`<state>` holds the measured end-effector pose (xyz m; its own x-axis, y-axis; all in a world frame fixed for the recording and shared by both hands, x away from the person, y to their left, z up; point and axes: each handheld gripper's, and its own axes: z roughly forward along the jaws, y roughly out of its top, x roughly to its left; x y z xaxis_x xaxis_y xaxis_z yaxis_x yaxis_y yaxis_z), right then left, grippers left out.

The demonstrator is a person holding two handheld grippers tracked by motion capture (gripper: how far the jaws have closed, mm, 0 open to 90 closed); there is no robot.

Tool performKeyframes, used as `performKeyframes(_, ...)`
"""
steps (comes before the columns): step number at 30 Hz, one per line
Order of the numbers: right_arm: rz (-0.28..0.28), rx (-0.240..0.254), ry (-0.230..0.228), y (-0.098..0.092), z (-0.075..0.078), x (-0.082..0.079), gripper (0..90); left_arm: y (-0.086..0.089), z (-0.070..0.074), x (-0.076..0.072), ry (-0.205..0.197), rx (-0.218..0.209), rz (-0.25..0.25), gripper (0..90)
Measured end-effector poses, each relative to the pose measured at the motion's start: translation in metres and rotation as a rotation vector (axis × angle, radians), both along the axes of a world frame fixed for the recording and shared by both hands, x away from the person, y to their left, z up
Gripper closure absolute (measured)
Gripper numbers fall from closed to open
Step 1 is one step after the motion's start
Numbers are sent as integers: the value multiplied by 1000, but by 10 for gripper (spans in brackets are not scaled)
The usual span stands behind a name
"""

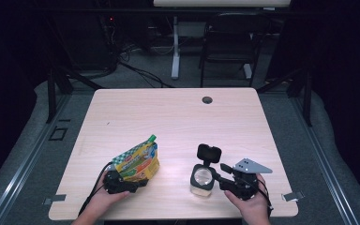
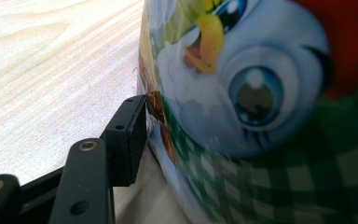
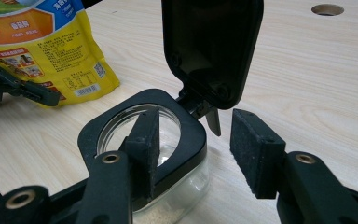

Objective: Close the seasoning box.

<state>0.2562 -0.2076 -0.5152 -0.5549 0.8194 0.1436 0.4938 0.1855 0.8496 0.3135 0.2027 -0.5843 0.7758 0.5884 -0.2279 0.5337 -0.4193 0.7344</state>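
A yellow and green snack bag [image 1: 138, 161] stands tilted on the wooden table [image 1: 168, 117] at the front left. My left gripper [image 1: 133, 183] holds its lower edge; in the left gripper view one pad [image 2: 130, 140] presses the bag [image 2: 261, 93], and the other jaw is hidden behind it. At the front right a clear square jar [image 1: 201, 180] has its black hinged lid [image 1: 209, 153] flipped up. My right gripper [image 3: 196, 144] is open at the jar's rim [image 3: 191, 140], one pad over the mouth, the other outside and clear of it, below the lid [image 3: 212, 46].
A round cable hole [image 1: 207, 100] sits near the table's far edge. Beyond the table stand a black chair [image 1: 229, 42] and a white desk leg [image 1: 175, 47]. The table's near edge runs just in front of both hands.
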Motion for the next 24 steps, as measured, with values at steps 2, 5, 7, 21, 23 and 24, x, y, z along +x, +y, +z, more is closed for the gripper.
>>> performKeyframes(2,0,0,1,0,0,0,528,0,0,0,0,3,3,439)
performKeyframes(5,1,0,0,0,0,0,528,0,0,-1,-2,-3,7,451)
performKeyframes(7,3,3,1,1,0,0,528,1,-1,-1,-5,-7,8,456)
performKeyframes(21,4,6,4,1,-1,1,527,2,-1,-1,-15,-18,16,519)
performKeyframes(23,5,5,4,1,-1,1,527,2,-1,-1,-15,-19,17,523)
performKeyframes(24,6,3,4,1,-1,1,528,2,-1,-1,-15,-18,17,526)
